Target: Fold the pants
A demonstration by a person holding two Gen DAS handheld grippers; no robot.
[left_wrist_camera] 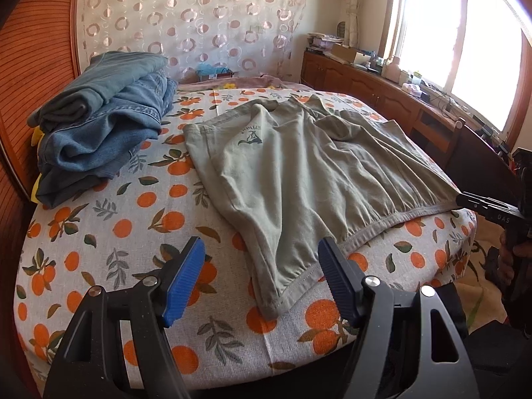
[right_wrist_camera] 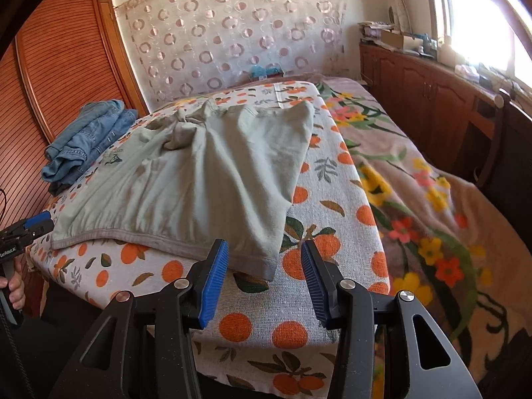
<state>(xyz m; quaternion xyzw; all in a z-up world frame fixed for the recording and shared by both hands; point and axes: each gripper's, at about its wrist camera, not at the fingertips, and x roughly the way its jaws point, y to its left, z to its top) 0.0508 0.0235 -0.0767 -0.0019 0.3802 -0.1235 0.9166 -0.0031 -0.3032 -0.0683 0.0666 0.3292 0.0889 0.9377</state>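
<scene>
Pale green pants [left_wrist_camera: 299,166] lie spread flat on the orange-print cloth [left_wrist_camera: 133,206], waistband towards me, a small dark logo on the left leg. They also show in the right wrist view [right_wrist_camera: 199,173]. My left gripper [left_wrist_camera: 262,266] is open and empty, its jaws straddling the near left waistband corner. My right gripper [right_wrist_camera: 264,266] is open and empty, its jaws on either side of the near right waistband corner. The right gripper also shows at the right edge of the left wrist view [left_wrist_camera: 482,206], and the left gripper at the left edge of the right wrist view [right_wrist_camera: 30,226].
A pile of folded jeans [left_wrist_camera: 103,126] sits at the far left of the cloth, next to a wooden slatted wardrobe [left_wrist_camera: 33,66]. A floral blanket [right_wrist_camera: 415,193] covers the bed to the right. A wooden cabinet [left_wrist_camera: 382,89] with clutter runs under the window.
</scene>
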